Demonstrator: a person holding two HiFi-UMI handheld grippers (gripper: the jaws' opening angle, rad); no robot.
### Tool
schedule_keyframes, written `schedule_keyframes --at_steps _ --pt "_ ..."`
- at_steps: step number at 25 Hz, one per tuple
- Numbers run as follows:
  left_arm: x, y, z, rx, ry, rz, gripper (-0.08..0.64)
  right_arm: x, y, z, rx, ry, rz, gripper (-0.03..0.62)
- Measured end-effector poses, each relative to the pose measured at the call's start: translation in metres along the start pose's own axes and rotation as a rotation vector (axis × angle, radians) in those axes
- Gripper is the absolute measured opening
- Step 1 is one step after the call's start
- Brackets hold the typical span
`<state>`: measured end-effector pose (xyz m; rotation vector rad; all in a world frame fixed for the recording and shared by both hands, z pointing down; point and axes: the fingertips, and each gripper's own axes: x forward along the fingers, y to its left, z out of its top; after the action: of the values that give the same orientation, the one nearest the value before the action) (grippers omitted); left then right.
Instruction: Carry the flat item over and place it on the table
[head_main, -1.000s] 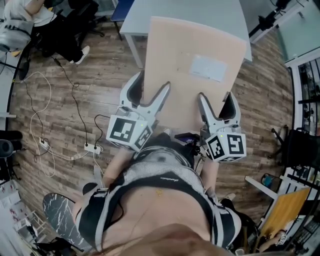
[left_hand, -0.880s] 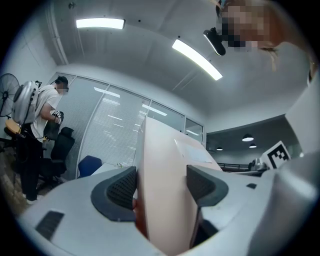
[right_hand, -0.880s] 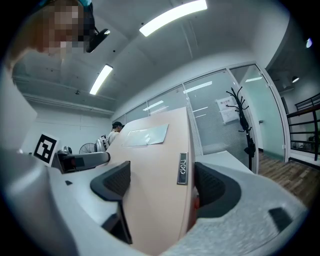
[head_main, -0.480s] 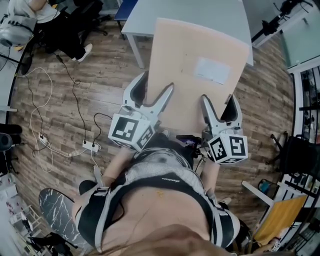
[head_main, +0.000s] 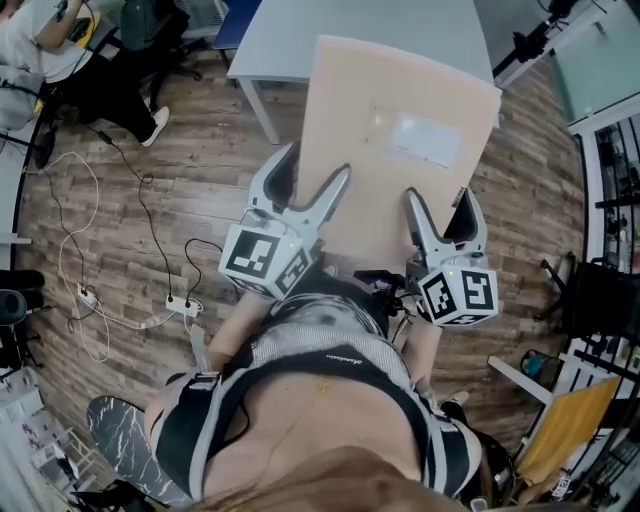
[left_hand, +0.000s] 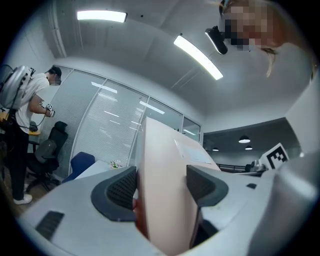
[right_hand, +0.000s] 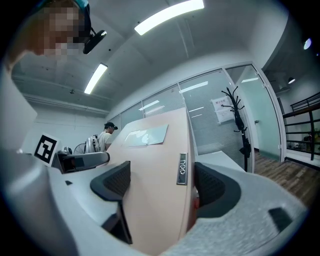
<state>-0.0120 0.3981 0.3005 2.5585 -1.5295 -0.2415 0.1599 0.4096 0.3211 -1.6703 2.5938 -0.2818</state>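
A large flat pale-wood board (head_main: 390, 140) with a white label (head_main: 425, 139) is carried level in front of me, its far end over a grey table (head_main: 370, 35). My left gripper (head_main: 312, 190) is shut on the board's near left edge, and my right gripper (head_main: 440, 215) is shut on its near right edge. In the left gripper view the board (left_hand: 162, 185) stands edge-on between the dark pads (left_hand: 122, 189). In the right gripper view the board (right_hand: 155, 190) fills the gap between both pads (right_hand: 210, 182), with a small metal tag (right_hand: 182, 169) on its edge.
Wood floor (head_main: 180, 180) lies below, with cables and a power strip (head_main: 180, 300) at left. A seated person (head_main: 60, 60) is at the upper left. Office chairs (head_main: 595, 295) and a yellow panel (head_main: 565, 425) stand at right. Another person (left_hand: 22, 125) stands far off by glass partitions.
The board and both grippers have moved forward toward the grey table; more of the table now lies under the board's far end. The grip on both edges is unchanged.
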Motion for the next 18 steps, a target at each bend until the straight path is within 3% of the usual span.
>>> schedule_keyframes --at_steps 18 --pt "0.105 0.062 0.004 -0.018 0.028 -0.078 0.307 0.100 -0.038 0.011 0.013 -0.004 -0.083 0.396"
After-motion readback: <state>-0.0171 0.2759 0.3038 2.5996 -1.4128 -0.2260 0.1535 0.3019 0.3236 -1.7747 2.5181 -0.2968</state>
